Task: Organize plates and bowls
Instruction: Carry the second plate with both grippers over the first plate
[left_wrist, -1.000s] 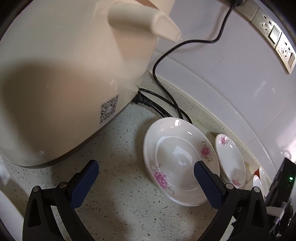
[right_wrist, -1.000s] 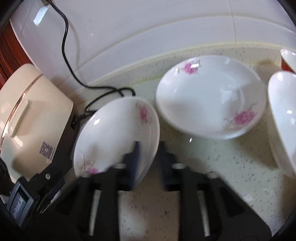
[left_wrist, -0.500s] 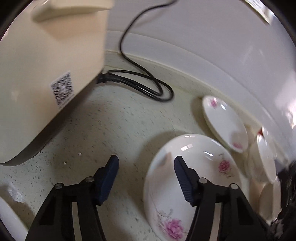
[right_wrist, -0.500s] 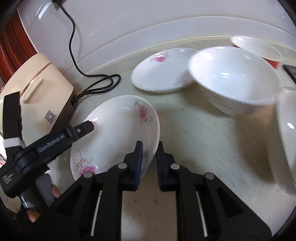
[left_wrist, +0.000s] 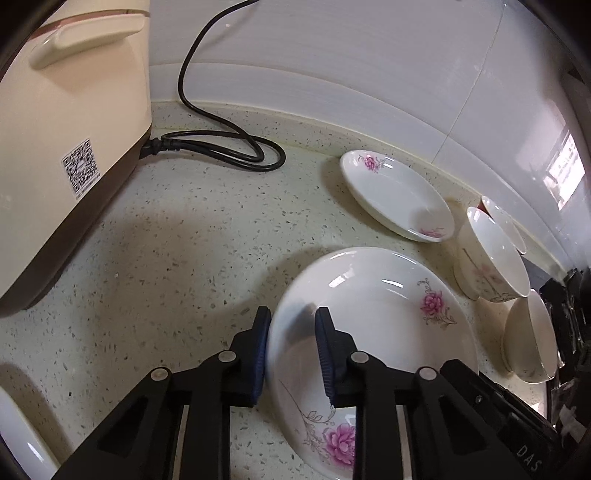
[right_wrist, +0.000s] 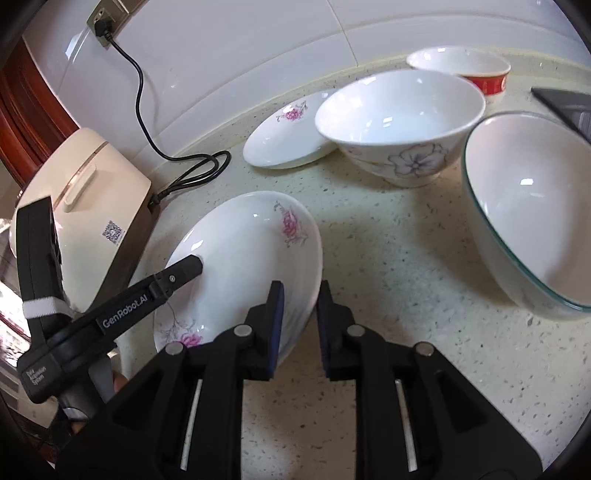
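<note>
Barely begun: the left gripper (left_wrist: 291, 354) has just closed onto the near rim of the flowered plate (left_wrist: 373, 314), while the right gripper (right_wrist: 299, 328), just easing open, straddles its opposite rim. 1 more plate (left_wrist: 397, 197) and 3 bowls lie unstacked beyond the fingers.

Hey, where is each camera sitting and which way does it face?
Left wrist: rides the left tongs, looking down along them at the counter; their jaws, just closing, straddle the rim of the flowered plate.
Right wrist: rides the right tongs, angled down; their jaws, just opening, straddle that plate's opposite rim; the left tongs show too.
Both share: that plate, the second flowered plate, the rice cooker and its cord.
</note>
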